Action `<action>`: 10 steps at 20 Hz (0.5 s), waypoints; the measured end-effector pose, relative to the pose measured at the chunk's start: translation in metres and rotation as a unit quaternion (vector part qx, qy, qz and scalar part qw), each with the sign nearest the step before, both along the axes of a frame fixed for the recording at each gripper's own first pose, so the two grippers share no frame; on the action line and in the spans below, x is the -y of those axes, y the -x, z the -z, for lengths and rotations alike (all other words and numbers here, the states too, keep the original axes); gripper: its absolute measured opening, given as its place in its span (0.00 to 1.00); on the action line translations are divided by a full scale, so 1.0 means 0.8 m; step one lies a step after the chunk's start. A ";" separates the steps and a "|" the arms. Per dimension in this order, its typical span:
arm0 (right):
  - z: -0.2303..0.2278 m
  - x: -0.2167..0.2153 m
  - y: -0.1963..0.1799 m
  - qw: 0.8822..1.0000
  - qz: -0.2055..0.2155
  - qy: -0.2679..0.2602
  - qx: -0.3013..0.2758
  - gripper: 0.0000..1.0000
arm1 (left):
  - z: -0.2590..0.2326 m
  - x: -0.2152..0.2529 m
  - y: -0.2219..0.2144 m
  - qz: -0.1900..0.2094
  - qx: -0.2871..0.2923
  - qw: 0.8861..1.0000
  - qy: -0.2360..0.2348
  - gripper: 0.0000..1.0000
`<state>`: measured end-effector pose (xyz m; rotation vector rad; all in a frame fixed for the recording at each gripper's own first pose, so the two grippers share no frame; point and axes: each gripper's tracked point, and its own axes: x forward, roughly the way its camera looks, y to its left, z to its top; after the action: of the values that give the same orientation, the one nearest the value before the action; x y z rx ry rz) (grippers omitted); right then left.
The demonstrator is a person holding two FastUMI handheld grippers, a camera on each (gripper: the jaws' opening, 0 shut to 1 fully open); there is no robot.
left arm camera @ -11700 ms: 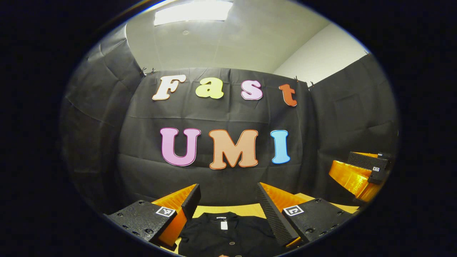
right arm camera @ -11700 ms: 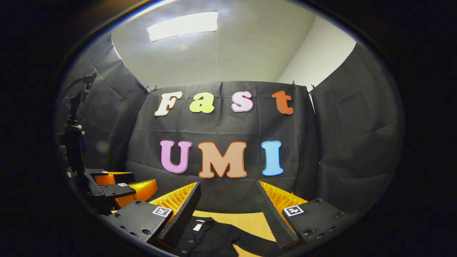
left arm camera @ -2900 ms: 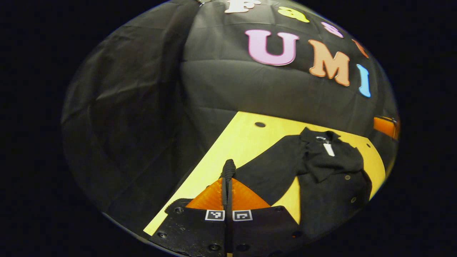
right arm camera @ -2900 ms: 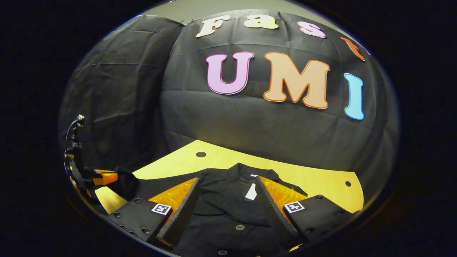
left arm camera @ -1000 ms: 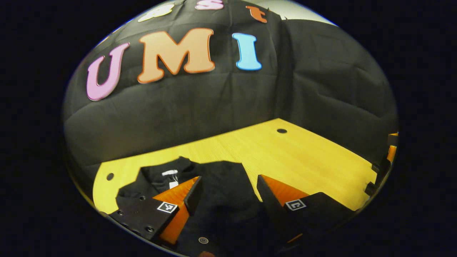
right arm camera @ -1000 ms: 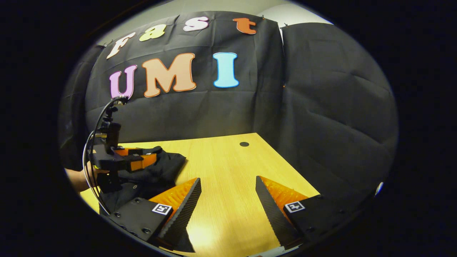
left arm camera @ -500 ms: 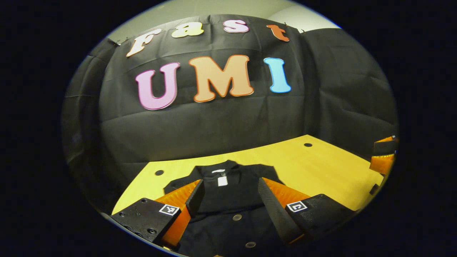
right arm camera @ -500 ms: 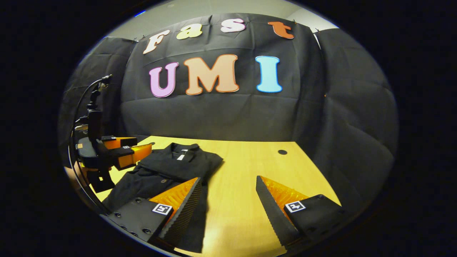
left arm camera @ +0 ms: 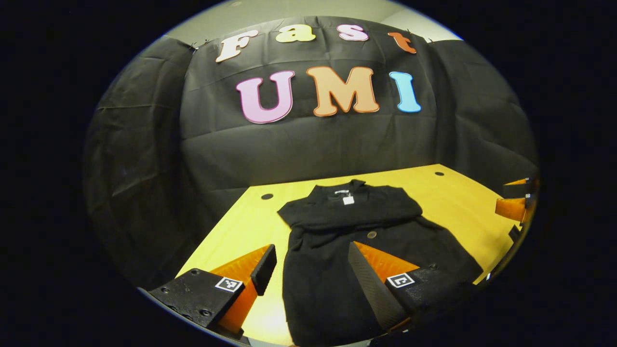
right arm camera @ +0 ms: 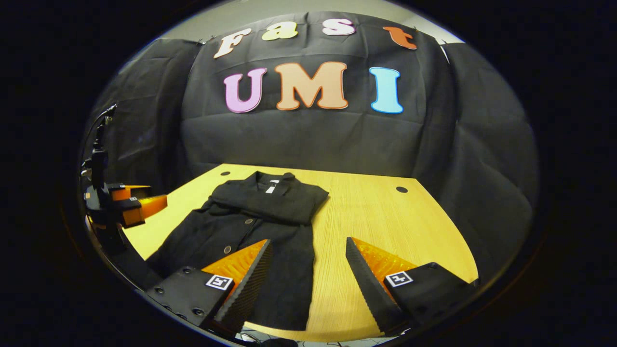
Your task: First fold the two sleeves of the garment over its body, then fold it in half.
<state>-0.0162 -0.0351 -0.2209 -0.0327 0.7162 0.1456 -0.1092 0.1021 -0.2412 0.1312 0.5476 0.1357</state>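
Observation:
A black buttoned garment (left arm camera: 337, 217) lies flat on the yellow table (left arm camera: 231, 231), collar and white neck label toward the back wall. Both sleeves are folded across its chest. My left gripper (left arm camera: 312, 254) is open above the garment's lower left part and holds nothing. In the right gripper view the garment (right arm camera: 260, 212) lies left of centre. My right gripper (right arm camera: 308, 249) is open over its lower right edge, also holding nothing. The left gripper (right arm camera: 137, 202) hangs by the table's left edge, and the right gripper (left arm camera: 515, 200) sits at the table's right edge.
Black cloth walls close in the back and both sides of the table (right arm camera: 385, 226). Small round holes (right arm camera: 401, 189) mark its far corners. Bare wood lies on both sides of the garment, more on the right. The near table edge runs just under both grippers.
Both grippers have drawn back toward the near edge, so the whole garment now shows. The left gripper, earlier shut on the sleeve, is open. The sleeves lie folded over the chest.

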 end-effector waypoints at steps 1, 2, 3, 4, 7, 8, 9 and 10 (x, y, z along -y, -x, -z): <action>0.006 0.000 0.011 1.000 -0.001 0.004 -0.006 0.99 | 0.007 -0.006 0.014 -0.003 -0.009 1.000 -0.001 0.93; 0.014 0.000 0.021 1.000 -0.001 0.007 -0.014 0.99 | 0.015 -0.012 0.027 -0.006 -0.018 1.000 0.000 0.93; 0.024 -0.002 0.029 1.000 0.000 0.010 -0.022 0.99 | 0.024 -0.016 0.040 -0.010 -0.028 1.000 0.001 0.93; 0.032 -0.002 0.038 0.999 0.001 0.013 -0.031 0.99 | 0.037 -0.019 0.054 -0.013 -0.043 0.999 0.003 0.93; 0.063 0.001 0.066 0.998 0.004 0.020 -0.065 0.99 | 0.070 -0.031 0.094 -0.022 -0.081 0.996 0.003 0.93; 0.073 0.003 0.076 0.997 0.006 0.023 -0.077 0.99 | 0.081 -0.034 0.107 -0.026 -0.096 0.995 0.004 0.93; 0.084 0.003 0.084 0.996 0.007 0.024 -0.091 0.99 | 0.091 -0.036 0.118 -0.028 -0.109 0.994 0.005 0.93; 0.095 0.004 0.094 0.994 0.008 0.025 -0.104 0.99 | 0.100 -0.038 0.130 -0.030 -0.121 0.992 0.005 0.93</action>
<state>-0.0914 -0.0383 -0.2967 -0.0610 0.9278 0.1168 -0.2133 0.1323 -0.3216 0.1223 0.7953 0.1764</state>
